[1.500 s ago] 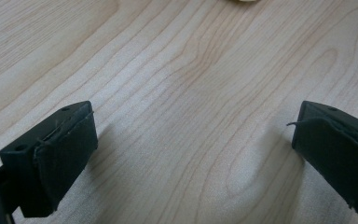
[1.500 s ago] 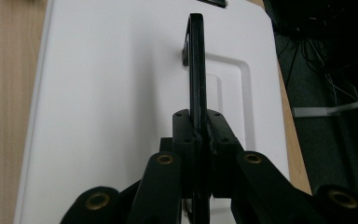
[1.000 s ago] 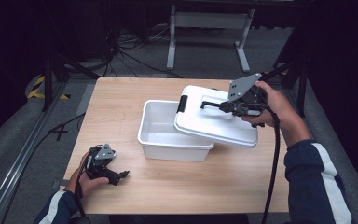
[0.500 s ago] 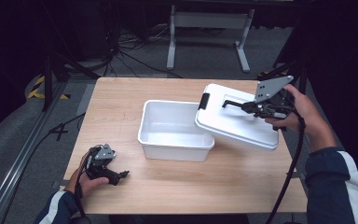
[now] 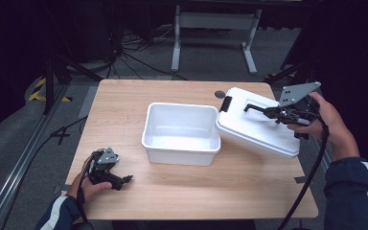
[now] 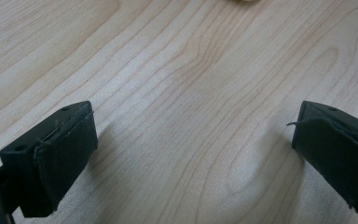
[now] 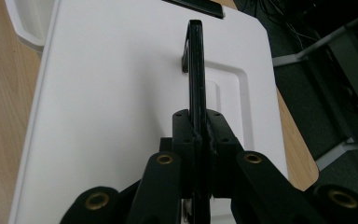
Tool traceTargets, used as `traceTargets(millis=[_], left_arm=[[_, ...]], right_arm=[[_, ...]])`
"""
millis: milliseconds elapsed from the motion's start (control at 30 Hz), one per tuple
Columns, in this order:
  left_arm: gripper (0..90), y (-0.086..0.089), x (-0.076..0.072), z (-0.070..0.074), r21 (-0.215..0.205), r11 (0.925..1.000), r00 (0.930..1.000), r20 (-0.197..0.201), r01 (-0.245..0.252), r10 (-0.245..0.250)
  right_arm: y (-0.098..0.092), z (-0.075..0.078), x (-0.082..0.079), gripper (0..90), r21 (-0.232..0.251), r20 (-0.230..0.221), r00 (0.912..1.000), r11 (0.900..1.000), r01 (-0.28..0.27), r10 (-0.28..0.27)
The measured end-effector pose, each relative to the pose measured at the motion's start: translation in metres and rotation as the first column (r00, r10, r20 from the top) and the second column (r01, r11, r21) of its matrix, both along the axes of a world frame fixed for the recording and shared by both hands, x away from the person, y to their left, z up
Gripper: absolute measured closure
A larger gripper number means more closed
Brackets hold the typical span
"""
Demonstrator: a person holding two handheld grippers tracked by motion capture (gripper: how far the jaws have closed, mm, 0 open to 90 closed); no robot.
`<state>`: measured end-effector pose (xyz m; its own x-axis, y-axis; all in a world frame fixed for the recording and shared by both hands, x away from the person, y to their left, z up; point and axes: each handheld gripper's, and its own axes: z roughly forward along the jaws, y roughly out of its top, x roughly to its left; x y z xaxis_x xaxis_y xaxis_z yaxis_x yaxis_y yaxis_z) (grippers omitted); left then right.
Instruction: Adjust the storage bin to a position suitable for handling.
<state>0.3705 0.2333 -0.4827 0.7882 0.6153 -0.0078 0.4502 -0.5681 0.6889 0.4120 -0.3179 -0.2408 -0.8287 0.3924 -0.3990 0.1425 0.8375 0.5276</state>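
A white lid [image 5: 258,128] with a black handle [image 5: 255,107] and a black latch [image 5: 226,103] hangs tilted over the table's right side, just right of the open white bin [image 5: 181,134]. My right gripper [image 5: 274,112] is shut on the handle [image 7: 196,70], jaws pinching it from both sides above the lid [image 7: 116,107]. My left gripper [image 5: 120,180] rests at the table's front left corner, held by a hand. Its jaws stand wide apart over bare wood, its fingertips [image 6: 60,154] close above the table [image 6: 191,93], the left gripper [image 6: 191,163] holding nothing.
The bin is empty and sits mid-table on the wooden top [image 5: 124,100]. A round cable hole [image 5: 219,94] lies behind the lid. A metal stand [image 5: 215,28] and cables lie on the floor beyond. A rail [image 5: 19,167] runs along the left side.
The right gripper has carried the lid to the right, off the bin, so the bin's inside is now uncovered. The left gripper has stayed where it was.
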Motion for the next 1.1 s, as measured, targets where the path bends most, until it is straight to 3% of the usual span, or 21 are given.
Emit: traceTargets(millis=[400, 600, 867, 1100], left_arm=[[0.5, 0.000, 0.000, 0.000, 0.000, 1.0000, 1.0000, -0.001, -0.001, 0.001], [0.5, 0.000, 0.000, 0.000, 0.001, 1.0000, 1.0000, 0.000, -0.001, 0.001], [0.5, 0.000, 0.000, 0.000, 0.001, 1.0000, 1.0000, -0.001, -0.001, 0.001], [0.5, 0.000, 0.000, 0.000, 0.001, 1.0000, 1.0000, 0.000, -0.001, 0.001]], right_arm=[[-0.021, -0.019, 0.002, 84.4, 0.004, -0.013, 0.9983, 0.998, 0.057, -0.057], [-0.030, -0.037, 0.008, 84.4, 0.009, -0.030, 0.9959, 0.996, 0.085, -0.085], [-0.025, -0.068, 0.022, 84.4, -0.017, -0.077, 0.9931, 0.996, 0.088, -0.089], [-0.020, -0.085, 0.032, 84.5, -0.016, -0.112, 0.9894, 0.996, 0.092, -0.093]])
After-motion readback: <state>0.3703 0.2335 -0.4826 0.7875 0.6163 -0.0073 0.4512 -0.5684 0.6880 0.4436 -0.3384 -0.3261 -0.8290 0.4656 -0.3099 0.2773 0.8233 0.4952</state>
